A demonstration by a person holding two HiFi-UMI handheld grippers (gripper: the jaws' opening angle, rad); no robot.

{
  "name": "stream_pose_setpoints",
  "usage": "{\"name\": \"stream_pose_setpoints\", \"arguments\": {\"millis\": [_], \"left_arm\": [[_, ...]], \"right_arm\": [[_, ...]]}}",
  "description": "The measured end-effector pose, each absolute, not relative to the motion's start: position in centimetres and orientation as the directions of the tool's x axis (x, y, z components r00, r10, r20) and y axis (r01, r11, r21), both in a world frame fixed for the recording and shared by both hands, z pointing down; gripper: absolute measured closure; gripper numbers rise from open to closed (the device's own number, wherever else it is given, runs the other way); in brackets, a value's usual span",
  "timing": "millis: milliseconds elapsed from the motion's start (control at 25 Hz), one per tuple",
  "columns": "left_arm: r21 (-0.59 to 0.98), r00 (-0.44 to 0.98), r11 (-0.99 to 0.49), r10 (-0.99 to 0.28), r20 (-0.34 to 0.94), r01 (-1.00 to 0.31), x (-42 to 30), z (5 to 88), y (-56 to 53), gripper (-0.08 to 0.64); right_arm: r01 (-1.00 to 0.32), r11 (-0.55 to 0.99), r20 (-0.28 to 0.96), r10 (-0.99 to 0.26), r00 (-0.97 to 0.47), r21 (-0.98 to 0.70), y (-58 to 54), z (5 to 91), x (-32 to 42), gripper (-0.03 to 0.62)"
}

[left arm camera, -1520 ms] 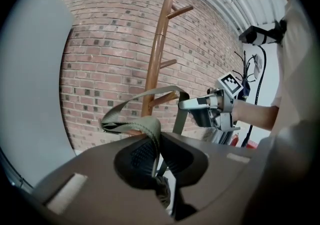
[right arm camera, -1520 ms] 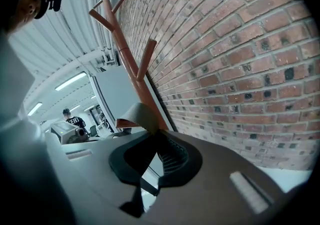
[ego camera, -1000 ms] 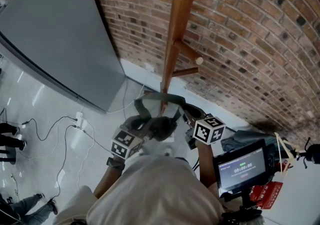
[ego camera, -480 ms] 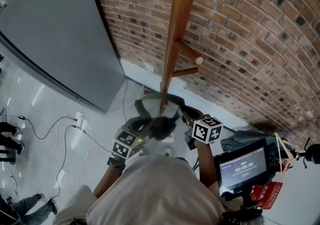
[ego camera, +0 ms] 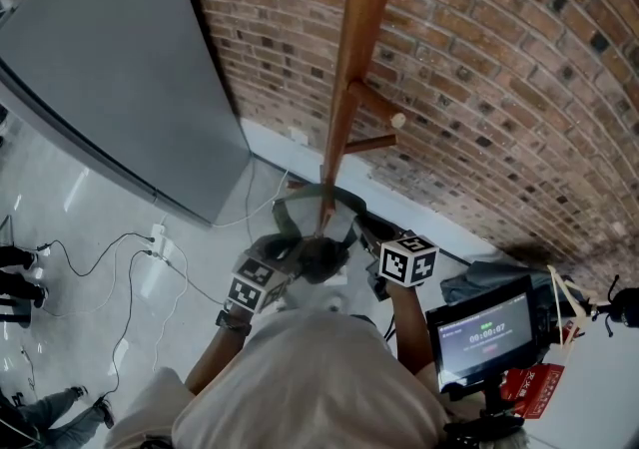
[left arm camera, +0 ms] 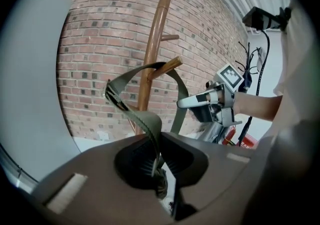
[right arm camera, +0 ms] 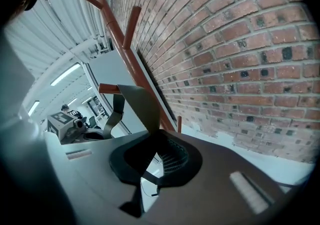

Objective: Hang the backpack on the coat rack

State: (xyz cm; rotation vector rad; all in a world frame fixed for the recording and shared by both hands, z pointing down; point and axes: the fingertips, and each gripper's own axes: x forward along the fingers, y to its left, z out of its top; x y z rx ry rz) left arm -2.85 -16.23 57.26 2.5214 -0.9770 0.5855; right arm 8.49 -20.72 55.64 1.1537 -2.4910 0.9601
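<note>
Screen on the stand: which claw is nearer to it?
Right. The right claw sits just up-left of the screen; the left claw is farther left, across the backpack strap.

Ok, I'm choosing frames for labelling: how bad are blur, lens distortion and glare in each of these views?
Head view: sharp, though the brick wall bows toward the right edge. Left gripper view: heavy fisheye with black corners, but the strap is crisp. Right gripper view: same fisheye, the brick courses curve, and the ceiling lights glare at left.
</note>
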Motion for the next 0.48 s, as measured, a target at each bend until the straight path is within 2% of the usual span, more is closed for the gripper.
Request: {"name": "stream_pose_setpoints", "arguments": {"millis": [480], "left_arm": [[0.207,0.673,-0.69,-0.517,0.53,-0.693,-2.2,59.4,-16.3,0.545]], "right_arm": [[-0.757,0.453,0.494,-0.575,-0.652,-0.472,-20.3,57.7,8.8,0.583]]}}
